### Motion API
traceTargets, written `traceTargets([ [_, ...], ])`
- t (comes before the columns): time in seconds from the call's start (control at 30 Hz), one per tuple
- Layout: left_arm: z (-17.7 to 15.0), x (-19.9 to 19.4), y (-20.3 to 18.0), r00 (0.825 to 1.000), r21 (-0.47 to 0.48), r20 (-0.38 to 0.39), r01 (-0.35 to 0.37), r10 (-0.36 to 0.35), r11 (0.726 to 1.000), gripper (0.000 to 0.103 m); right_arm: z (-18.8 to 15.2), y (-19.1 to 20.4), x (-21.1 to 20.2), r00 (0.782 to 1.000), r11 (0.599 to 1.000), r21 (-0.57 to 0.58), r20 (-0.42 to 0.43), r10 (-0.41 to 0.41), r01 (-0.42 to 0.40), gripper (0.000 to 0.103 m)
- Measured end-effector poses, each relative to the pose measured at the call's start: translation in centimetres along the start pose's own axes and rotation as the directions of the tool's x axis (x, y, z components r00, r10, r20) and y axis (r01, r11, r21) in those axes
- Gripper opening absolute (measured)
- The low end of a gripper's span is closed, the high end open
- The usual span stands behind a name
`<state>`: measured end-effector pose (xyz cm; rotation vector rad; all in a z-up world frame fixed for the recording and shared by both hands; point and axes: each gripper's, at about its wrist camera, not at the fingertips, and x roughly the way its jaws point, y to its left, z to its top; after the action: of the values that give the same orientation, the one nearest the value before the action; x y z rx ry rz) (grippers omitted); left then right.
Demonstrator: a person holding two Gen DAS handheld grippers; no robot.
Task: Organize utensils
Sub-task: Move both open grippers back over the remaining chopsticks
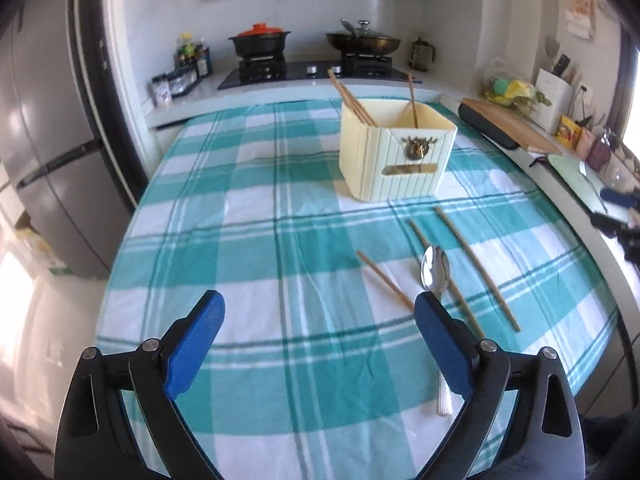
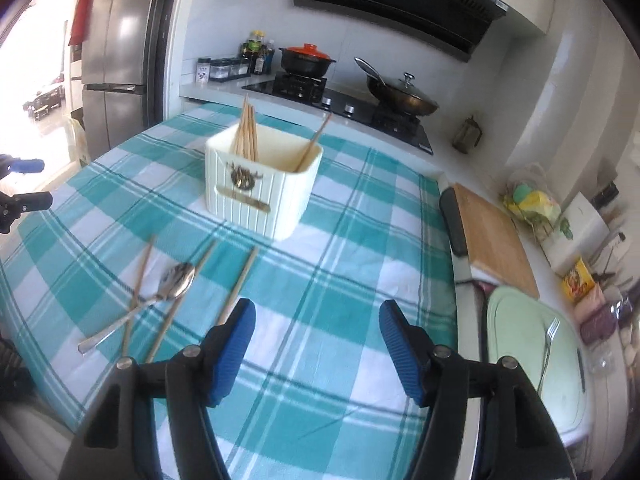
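Chopsticks lie ahead of both gaping, downward-tilted tongs.

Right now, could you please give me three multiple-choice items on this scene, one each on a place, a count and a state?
1. Where does the spoon lie?
A. in the box
B. on the cloth, among loose chopsticks
C. on the stove

2. How many chopsticks lie loose on the cloth?
A. one
B. three
C. six

3. How do the left gripper fingers stand?
A. wide apart, nothing between them
B. shut on the spoon
C. shut on a chopstick

Answers: 1 B, its bowl rests beside the chopsticks, nearer than the box. 2 B, three sticks lie flat there. 3 A, only cloth shows between the blue fingers.
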<state>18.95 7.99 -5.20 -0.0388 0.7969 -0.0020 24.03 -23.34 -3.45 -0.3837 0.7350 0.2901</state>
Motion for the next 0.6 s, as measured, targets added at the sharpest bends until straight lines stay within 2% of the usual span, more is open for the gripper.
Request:
traceTargets([
  [0.13, -2.3, 1.2, -0.4, 1.0, -0.069, 0.005, -0.021, 0.022, 0.997, 0.096, -4.8, 1.6, 0.9, 1.0, 0.996, 0.088, -0.024, 0.002, 0.0, 0.067],
  [0.27, -3.5, 2.3, -1.3, 0.999, -0.044, -0.002, -0.048, 0.048, 0.998, 0.096, -7.7, 2.6, 2.4, 0.999, 0.99, 0.14, -0.051, 0.003, 0.004, 0.067],
  [0.37, -4.2, 2.8, -1.8, 0.998, -0.02, 0.005, -0.069, 0.07, 0.997, 0.096, -8.7, 2.8, 2.7, 0.999, 0.989, 0.142, -0.041, -0.03, 0.035, 0.067],
  [0.6, -4.9, 3.3, -1.6, 0.999, -0.071, -0.009, -0.035, 0.034, 0.997, 0.096, -8.8, 1.9, 3.1, 0.999, 0.969, 0.243, -0.001, -0.036, 0.035, 0.067],
])
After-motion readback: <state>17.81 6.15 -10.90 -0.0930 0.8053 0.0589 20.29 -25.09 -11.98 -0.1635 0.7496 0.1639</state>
